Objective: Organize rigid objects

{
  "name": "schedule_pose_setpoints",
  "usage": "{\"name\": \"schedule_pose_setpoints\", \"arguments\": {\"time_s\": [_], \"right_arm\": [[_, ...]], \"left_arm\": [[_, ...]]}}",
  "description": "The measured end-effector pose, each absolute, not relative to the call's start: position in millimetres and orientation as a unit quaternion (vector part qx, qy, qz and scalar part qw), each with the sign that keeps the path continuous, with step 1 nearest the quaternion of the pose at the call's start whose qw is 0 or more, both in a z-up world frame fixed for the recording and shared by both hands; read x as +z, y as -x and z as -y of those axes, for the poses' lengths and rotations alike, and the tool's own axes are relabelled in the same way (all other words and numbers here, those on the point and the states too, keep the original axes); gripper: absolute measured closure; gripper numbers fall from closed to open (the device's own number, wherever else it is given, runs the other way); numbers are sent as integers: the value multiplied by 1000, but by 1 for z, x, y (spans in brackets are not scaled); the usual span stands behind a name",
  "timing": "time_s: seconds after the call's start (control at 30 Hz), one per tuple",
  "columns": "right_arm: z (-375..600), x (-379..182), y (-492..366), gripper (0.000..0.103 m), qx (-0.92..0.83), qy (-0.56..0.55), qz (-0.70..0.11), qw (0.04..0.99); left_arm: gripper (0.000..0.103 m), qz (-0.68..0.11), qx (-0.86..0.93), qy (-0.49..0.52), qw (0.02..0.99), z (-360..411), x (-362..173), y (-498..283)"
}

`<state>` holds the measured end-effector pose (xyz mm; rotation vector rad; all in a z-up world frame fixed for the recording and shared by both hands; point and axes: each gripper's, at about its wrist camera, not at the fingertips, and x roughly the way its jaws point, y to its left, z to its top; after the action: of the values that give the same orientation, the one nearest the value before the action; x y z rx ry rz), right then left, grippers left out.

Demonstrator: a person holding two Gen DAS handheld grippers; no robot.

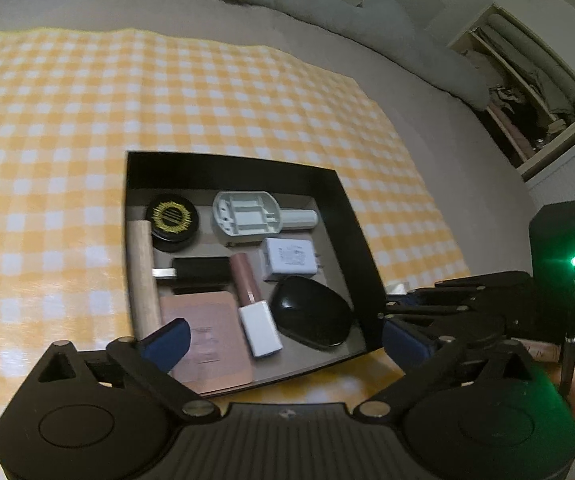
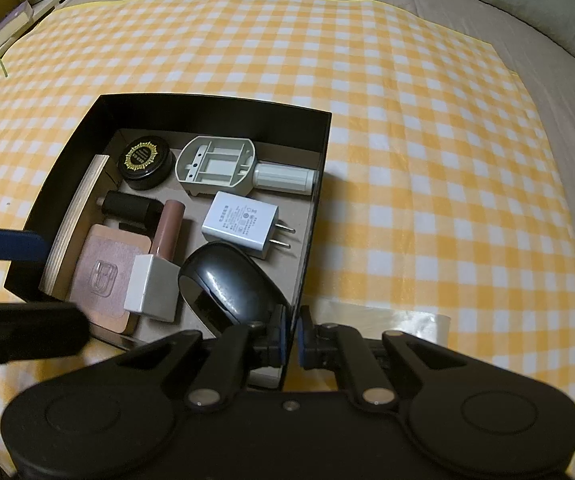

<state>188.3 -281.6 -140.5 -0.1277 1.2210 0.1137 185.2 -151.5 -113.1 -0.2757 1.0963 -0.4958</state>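
A black box (image 1: 351,208) (image 2: 319,152) stands on a yellow checked cloth (image 1: 87,100) (image 2: 427,140). It holds a black mouse (image 1: 311,316) (image 2: 227,284), a white charger (image 1: 291,258) (image 2: 241,224), a grey plastic part (image 1: 247,216) (image 2: 219,168), a black round tin (image 1: 172,222) (image 2: 145,162), a pink tube with a white cap (image 1: 253,304) (image 2: 159,264), a pink card (image 1: 211,344) (image 2: 105,276), a black stick (image 1: 199,272) and a wooden strip (image 1: 141,276). My left gripper (image 1: 283,340) is open over the box's near edge. My right gripper (image 2: 290,338) is shut on the box's right wall at its near corner.
A grey mattress (image 1: 327,40) lies under the cloth. An open closet (image 1: 527,92) is at the right. Boxes (image 2: 11,20) line the far left edge of the bed. A clear plastic sheet (image 2: 387,316) lies right of the box.
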Motion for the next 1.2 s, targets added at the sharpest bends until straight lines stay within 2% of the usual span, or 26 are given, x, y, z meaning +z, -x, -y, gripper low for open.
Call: {"name": "schedule_pose_setpoints", "arguments": {"time_s": [0.47, 0.53, 0.6, 0.73, 1.03, 1.1, 1.2], "right_arm": [[284, -134, -188, 95, 40, 45, -559, 827], [286, -124, -183, 89, 41, 33, -546, 836], [288, -111, -176, 78, 46, 25, -529, 847], [288, -80, -156, 71, 60, 13, -489, 870], [284, -15, -100, 47, 64, 4, -397, 916], [279, -7, -86, 39, 64, 3, -380, 923], [272, 2, -65, 32, 66, 4, -356, 932]], "left_arm": [[0, -469, -200, 80, 856, 119, -78, -158], [0, -462, -196, 75, 862, 115, -73, -155], [0, -456, -190, 76, 866, 110, -68, -151], [0, -433, -162, 65, 884, 101, -54, -141], [0, -370, -137, 63, 917, 68, -20, -112], [0, -362, -139, 67, 919, 62, -16, -105], [0, -353, -131, 65, 924, 57, -12, -93]]}}
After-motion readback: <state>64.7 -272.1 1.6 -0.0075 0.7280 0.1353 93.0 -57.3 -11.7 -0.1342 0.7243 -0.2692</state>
